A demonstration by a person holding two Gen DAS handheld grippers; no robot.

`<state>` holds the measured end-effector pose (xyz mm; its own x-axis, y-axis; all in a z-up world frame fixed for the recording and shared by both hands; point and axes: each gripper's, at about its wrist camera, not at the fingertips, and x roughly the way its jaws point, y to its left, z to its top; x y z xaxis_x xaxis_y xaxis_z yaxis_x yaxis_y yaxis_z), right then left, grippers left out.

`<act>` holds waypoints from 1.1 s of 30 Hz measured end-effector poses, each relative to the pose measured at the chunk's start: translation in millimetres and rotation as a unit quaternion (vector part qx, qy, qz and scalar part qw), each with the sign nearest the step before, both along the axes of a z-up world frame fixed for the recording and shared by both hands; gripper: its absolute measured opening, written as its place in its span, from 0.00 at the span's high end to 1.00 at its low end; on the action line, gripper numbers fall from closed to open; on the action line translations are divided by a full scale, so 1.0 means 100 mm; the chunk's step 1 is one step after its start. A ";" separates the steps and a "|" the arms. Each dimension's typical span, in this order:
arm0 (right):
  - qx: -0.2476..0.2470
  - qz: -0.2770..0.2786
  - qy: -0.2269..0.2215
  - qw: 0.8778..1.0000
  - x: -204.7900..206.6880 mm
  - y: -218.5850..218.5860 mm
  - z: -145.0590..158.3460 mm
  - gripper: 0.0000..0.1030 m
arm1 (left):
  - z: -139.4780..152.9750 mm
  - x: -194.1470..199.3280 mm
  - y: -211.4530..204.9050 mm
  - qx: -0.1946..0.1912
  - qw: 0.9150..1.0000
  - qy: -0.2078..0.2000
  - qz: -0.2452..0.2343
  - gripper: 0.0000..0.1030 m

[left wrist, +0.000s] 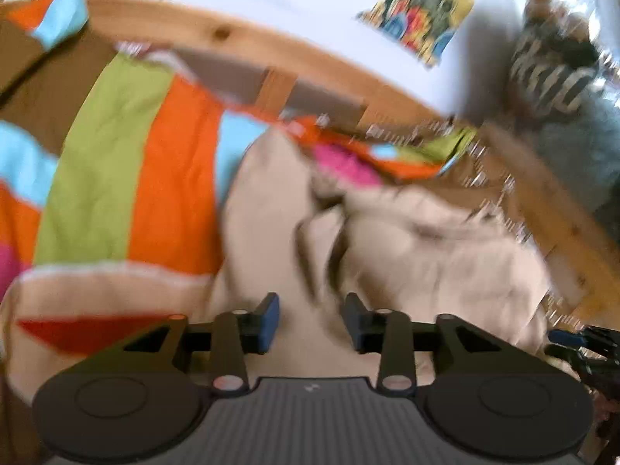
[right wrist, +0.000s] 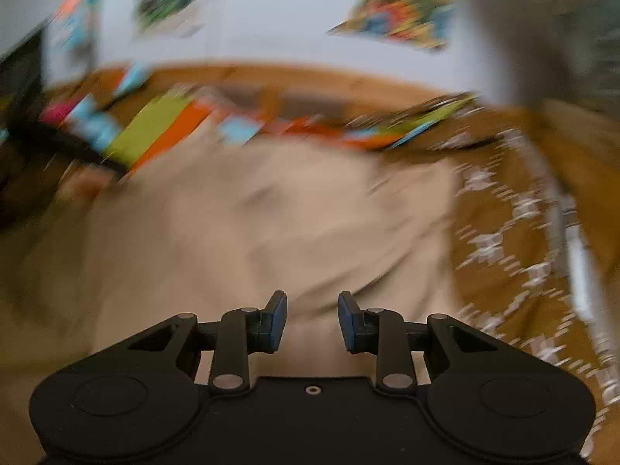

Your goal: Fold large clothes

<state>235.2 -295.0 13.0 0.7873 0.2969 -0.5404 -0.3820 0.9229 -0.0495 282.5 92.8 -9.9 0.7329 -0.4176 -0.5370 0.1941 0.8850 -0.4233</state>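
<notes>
A large beige garment [left wrist: 426, 255] lies crumpled on a bed with a bright striped cover [left wrist: 128, 178]. In the left wrist view my left gripper [left wrist: 312, 323] hovers over the garment's near edge, open, with nothing between its blue pads. In the right wrist view the same beige garment [right wrist: 240, 224] spreads wide and blurred, and my right gripper [right wrist: 312, 321] stands open just above it, holding nothing. The right gripper's dark tip [left wrist: 581, 343] shows at the right edge of the left wrist view.
A wooden bed frame [left wrist: 240, 44] curves along the far side. A brown cloth with white patterns [right wrist: 515, 240] lies to the right of the garment. Colourful posters [left wrist: 422, 4] hang on the white wall. A dark garment with pale lettering [left wrist: 554, 81] is at the right.
</notes>
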 end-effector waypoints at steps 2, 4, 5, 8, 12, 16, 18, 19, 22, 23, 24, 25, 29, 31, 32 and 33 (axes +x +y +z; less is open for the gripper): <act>0.029 -0.037 -0.030 0.998 0.21 -0.08 0.15 0.70 | 0.10 0.08 -0.13 -0.010 1.000 -0.019 -0.013 0.60; 0.051 -0.053 -0.057 0.996 0.43 -0.10 0.23 0.69 | 0.17 0.17 -0.34 -0.014 0.999 -0.031 -0.038 0.58; 0.061 -0.055 -0.063 0.995 0.56 -0.08 0.24 0.67 | 0.19 0.22 -0.46 -0.011 0.998 -0.035 -0.050 0.57; 0.065 -0.053 -0.036 0.996 0.96 0.00 0.08 0.64 | 0.13 0.38 -0.77 0.021 0.997 -0.024 -0.072 0.55; -0.021 -0.061 -0.013 0.998 1.35 0.16 -0.32 0.62 | -0.16 0.65 -0.93 0.089 0.993 0.009 -0.082 0.60; -0.070 -0.042 -0.031 0.996 1.37 0.23 -0.58 0.60 | -0.44 0.82 -0.97 0.130 0.987 0.037 -0.083 0.69; -0.065 -0.040 -0.028 0.997 1.35 0.21 -0.54 0.59 | -0.46 0.81 -0.95 0.128 0.987 0.035 -0.085 0.69; -0.052 -0.041 -0.023 0.998 1.34 0.17 -0.50 0.58 | -0.45 0.79 -0.93 0.123 0.988 0.038 -0.086 0.67; -0.021 -0.049 -0.018 0.998 1.12 0.02 -0.31 0.44 | -0.38 0.62 -0.79 0.099 0.990 0.052 -0.081 0.45; -0.020 -0.048 -0.021 0.998 1.02 -0.02 -0.24 0.32 | -0.34 0.54 -0.75 0.097 0.991 0.048 -0.072 0.39; -0.021 -0.048 -0.023 0.998 0.88 -0.04 -0.18 0.26 | -0.31 0.48 -0.72 0.103 0.992 0.045 -0.061 0.28; -0.020 -0.043 -0.023 0.999 0.74 -0.07 -0.12 0.24 | -0.26 0.37 -0.69 0.109 0.992 0.040 -0.053 0.25; -0.040 -0.015 -0.014 0.999 0.14 -0.19 0.03 0.16 | -0.12 -0.15 -0.61 0.132 0.989 0.025 -0.060 0.15; -0.060 0.004 -0.010 0.998 -0.21 -0.22 0.09 0.10 | -0.08 -0.43 -0.60 0.147 0.987 0.015 -0.063 0.05; -0.070 0.014 -0.008 0.997 -0.36 -0.22 0.11 0.08 | -0.06 -0.58 -0.60 0.154 0.986 0.012 -0.066 0.03; -0.084 0.026 -0.008 0.996 -0.54 -0.22 0.13 0.06 | -0.05 -0.70 -0.61 0.159 0.985 0.010 -0.069 0.01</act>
<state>181.1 -316.7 26.3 0.7819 0.2443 -0.5735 -0.4269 0.8803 -0.2070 212.7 31.8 -14.4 0.6685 -0.3200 -0.6713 0.3158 0.9394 -0.1333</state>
